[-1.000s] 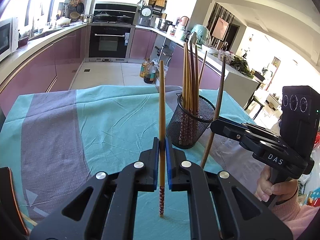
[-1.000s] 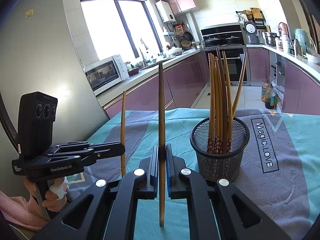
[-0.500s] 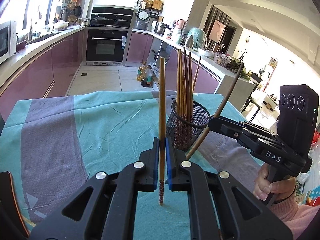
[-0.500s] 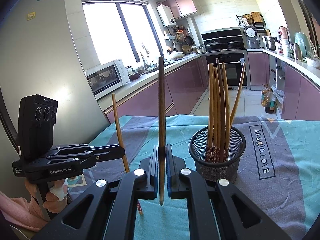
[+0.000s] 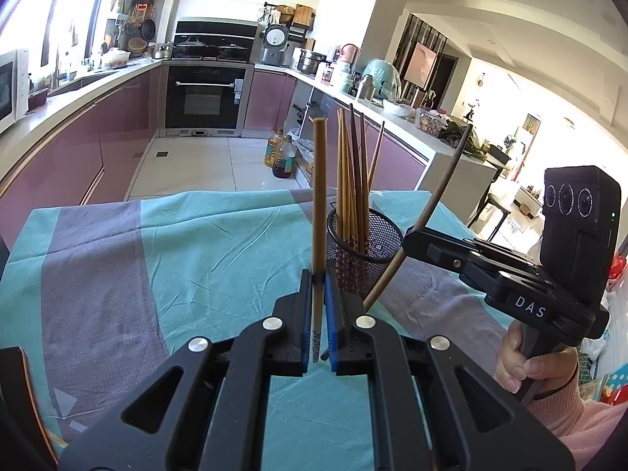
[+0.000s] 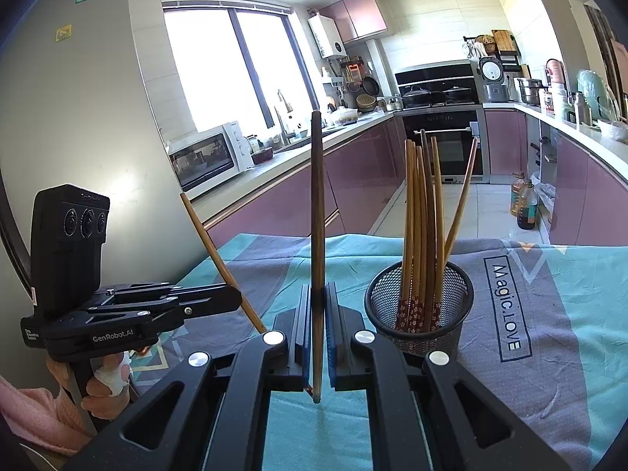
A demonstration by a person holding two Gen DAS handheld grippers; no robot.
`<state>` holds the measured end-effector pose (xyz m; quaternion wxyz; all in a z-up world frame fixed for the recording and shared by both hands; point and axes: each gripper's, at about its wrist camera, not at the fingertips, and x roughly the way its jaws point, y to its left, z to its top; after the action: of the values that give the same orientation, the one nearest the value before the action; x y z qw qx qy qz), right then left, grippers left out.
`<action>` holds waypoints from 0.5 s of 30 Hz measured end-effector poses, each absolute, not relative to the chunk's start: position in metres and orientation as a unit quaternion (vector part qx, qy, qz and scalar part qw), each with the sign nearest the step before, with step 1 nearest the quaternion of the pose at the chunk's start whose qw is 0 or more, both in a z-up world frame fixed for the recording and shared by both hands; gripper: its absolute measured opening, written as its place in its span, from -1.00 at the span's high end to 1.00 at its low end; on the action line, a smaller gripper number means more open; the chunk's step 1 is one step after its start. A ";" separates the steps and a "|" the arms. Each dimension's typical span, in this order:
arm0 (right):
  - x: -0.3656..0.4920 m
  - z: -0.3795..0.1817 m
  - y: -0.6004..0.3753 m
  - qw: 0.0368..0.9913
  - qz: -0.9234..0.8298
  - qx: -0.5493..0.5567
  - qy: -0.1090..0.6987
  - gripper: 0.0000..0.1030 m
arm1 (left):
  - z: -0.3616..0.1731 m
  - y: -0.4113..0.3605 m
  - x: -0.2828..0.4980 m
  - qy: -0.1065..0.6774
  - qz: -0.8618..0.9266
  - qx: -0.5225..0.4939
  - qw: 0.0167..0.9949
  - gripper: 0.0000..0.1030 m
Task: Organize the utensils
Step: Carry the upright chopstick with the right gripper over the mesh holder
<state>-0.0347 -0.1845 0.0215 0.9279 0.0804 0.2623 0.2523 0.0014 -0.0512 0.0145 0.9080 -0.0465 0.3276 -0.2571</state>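
Observation:
A black mesh cup (image 5: 365, 251) with several chopsticks (image 5: 351, 180) stands on the teal and grey cloth; it also shows in the right wrist view (image 6: 418, 308). My left gripper (image 5: 318, 314) is shut on a light wooden chopstick (image 5: 318, 212), held upright, left of the cup. My right gripper (image 6: 318, 329) is shut on a dark brown chopstick (image 6: 317, 212), held upright above the cloth. In the left wrist view the right gripper (image 5: 410, 233) holds its dark chopstick (image 5: 431, 204) tilted, beside the cup. In the right wrist view the left gripper (image 6: 231, 298) holds its chopstick (image 6: 212, 243) tilted.
The cloth-covered table (image 5: 137, 259) ends at the far edge before the kitchen floor. Cloth lettering (image 6: 506, 306) lies right of the cup. Purple cabinets, an oven and a microwave (image 6: 208, 159) stand behind. Oil bottles (image 5: 280, 157) stand on the floor.
Both grippers have risen and pulled back from the cup, each still holding its chopstick. Seen from the other gripper, each chopstick now leans more.

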 end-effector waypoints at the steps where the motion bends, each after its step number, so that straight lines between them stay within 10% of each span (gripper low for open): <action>1: -0.034 0.022 -0.185 0.928 0.252 0.080 0.262 0.89 | 0.014 -0.051 0.001 0.327 -0.257 -0.046 0.908 0.86; 15: -0.034 0.027 -0.189 0.931 0.248 0.079 0.255 0.89 | 0.016 -0.053 0.003 0.325 -0.258 -0.042 0.909 0.86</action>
<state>-0.0344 -0.1893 0.0271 0.9312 0.0787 0.2549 0.2482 0.0030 -0.0532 0.0164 0.9091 -0.0421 0.3247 -0.2577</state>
